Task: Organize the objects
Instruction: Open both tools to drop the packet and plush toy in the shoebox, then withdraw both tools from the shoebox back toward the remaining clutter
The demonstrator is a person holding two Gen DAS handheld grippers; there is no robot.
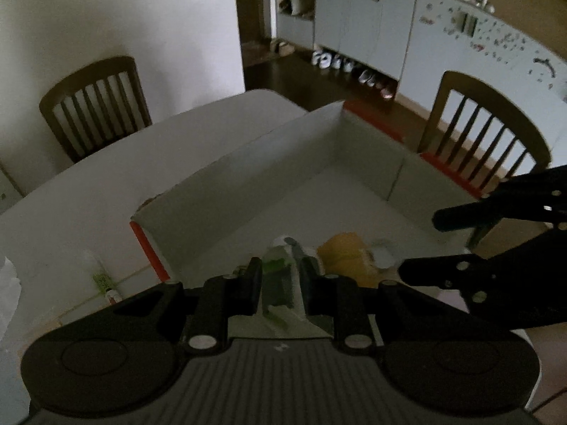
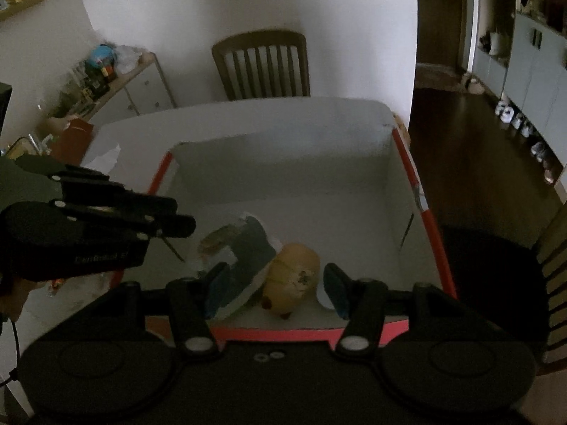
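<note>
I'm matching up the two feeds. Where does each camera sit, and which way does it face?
Left wrist: on the left hand-held gripper, looking down into the white box; its fingers show.
Right wrist: on the right hand-held gripper, facing the same box from its red-edged side; its fingers show.
Shared: box, yellow object, each other's gripper.

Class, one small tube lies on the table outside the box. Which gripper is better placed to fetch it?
Probably the left gripper: the tube lies on its side of the box, though its jaws are shut.
</note>
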